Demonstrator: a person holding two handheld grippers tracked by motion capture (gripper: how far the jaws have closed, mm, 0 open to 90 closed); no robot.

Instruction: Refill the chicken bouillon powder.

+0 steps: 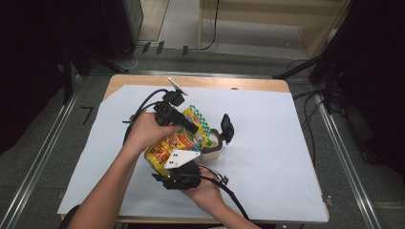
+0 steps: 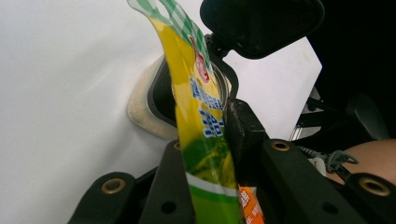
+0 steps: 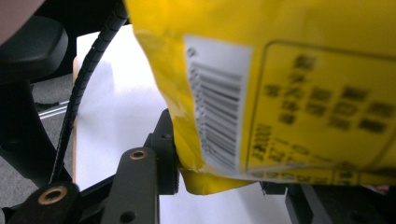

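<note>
A yellow snack bag (image 1: 179,140) with a green-checked top is held off the table between my two grippers. My left gripper (image 1: 191,128) is shut on its upper part; in the left gripper view the thin bag (image 2: 196,93) stands pinched between the black jaws (image 2: 205,140). My right gripper (image 1: 174,164), under its white three-cornered plate, is shut on the lower end. Seen from the right gripper view, the barcode side of the bag (image 3: 303,84) sits between that gripper's jaws (image 3: 229,172). Just right of the bag stands a beige container (image 1: 213,143) with its black flip lid (image 1: 227,128) up.
A white sheet (image 1: 267,143) covers most of the wooden table (image 1: 200,82). Cables trail from both grippers across the sheet. Dark stands and metal rails flank the table on either side. The container's rim (image 2: 144,107) lies right behind the bag.
</note>
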